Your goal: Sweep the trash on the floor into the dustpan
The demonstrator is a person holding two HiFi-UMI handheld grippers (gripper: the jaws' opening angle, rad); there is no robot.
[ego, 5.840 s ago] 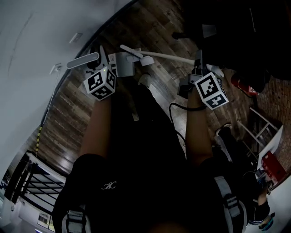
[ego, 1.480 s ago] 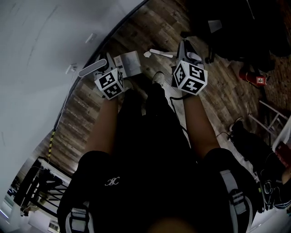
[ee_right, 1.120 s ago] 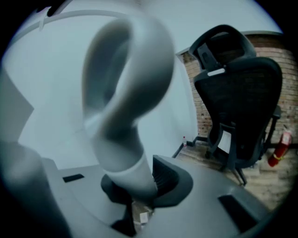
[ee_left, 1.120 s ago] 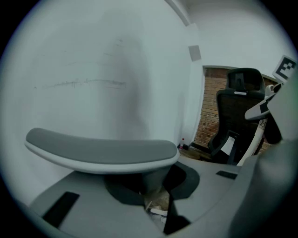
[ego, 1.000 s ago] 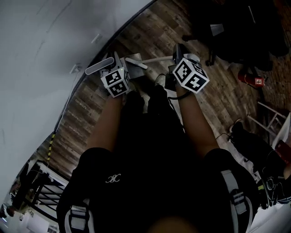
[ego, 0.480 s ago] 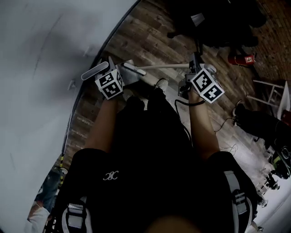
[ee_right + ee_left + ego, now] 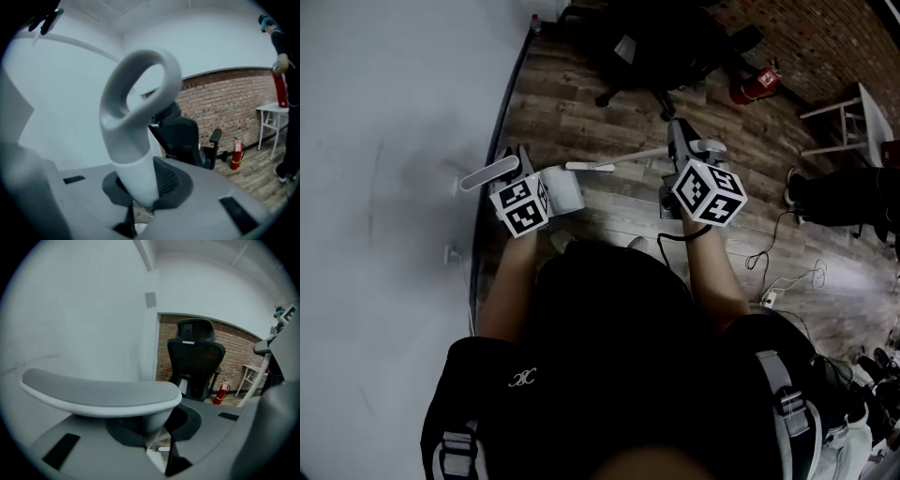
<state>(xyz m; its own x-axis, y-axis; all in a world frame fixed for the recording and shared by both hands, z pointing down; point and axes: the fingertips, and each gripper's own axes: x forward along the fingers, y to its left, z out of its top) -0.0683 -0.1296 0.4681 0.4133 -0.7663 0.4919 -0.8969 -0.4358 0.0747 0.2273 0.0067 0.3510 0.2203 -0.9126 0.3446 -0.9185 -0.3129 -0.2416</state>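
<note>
A white wall (image 7: 384, 187) fills the left side, and the wooden floor (image 7: 609, 202) runs from it to the black office chair (image 7: 661, 47).

The dustpan (image 7: 561, 190) is on the person's side of the chair, toward the wall, well apart from the chair. It is pale grey with a boxy pan. From the head view I cannot tell if anything lies inside it. Its handle (image 7: 101, 392) is a flat, long paddle, grey on top and white below. The left gripper (image 7: 154, 437) has its jaws closed tight on the narrow neck under this paddle. In the left gripper view the chair stands behind the handle, a little to the right.

The broom (image 7: 623, 159) is a thin white stick. It lies almost level in front of the chair, between the dustpan and the right gripper (image 7: 138, 201). Its flat end is just beside the pan. The other end has a pale grey loop (image 7: 140, 89). The right gripper's jaws are clamped on the white shaft just below this loop.

The gripper cubes carry only black and white square markers. A small white emblem on the person's dark shirt (image 7: 523, 380) is too small to read.

Right of the chair stands a red fire extinguisher (image 7: 755, 82); its label cannot be read. Farther right of it is a white table (image 7: 853, 108).
</note>
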